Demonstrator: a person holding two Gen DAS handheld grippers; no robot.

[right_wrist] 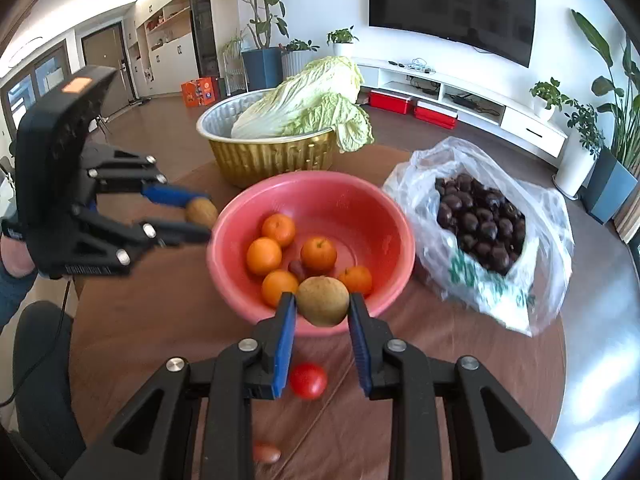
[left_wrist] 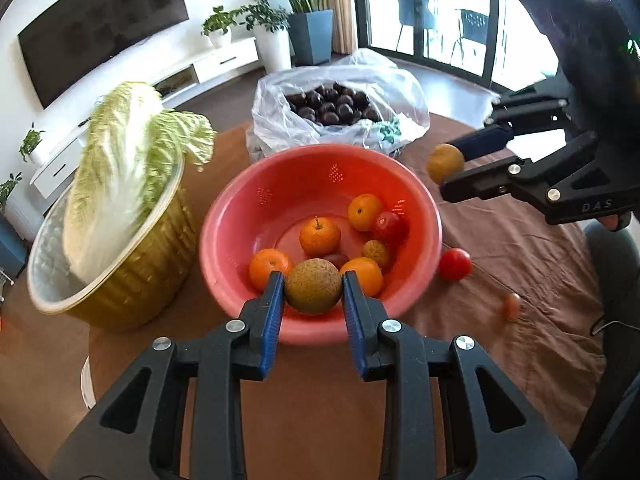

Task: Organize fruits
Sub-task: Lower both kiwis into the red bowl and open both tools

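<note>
A red basin (left_wrist: 248, 216) (right_wrist: 372, 208) on the round table holds several oranges (left_wrist: 320, 236) (right_wrist: 318, 255), a red tomato (left_wrist: 389, 227) and a small brown fruit (left_wrist: 377, 252). My left gripper (left_wrist: 313, 286) is shut on a brown round fruit (left_wrist: 313, 286) above the basin's near rim; it also shows in the right wrist view (right_wrist: 200, 216). My right gripper (right_wrist: 322, 301) is shut on another brown round fruit (right_wrist: 322, 301) over the basin's rim; it shows at the right of the left wrist view (left_wrist: 450, 168).
A gold foil bowl (left_wrist: 132, 276) (right_wrist: 272, 156) with a napa cabbage (left_wrist: 120, 168) (right_wrist: 308, 100) stands beside the basin. A plastic bag of dark chestnuts (left_wrist: 332, 106) (right_wrist: 480, 224) lies behind. A red tomato (left_wrist: 455, 264) (right_wrist: 308, 381) and a small reddish fruit (left_wrist: 512, 306) (right_wrist: 267, 454) lie on the brown cloth.
</note>
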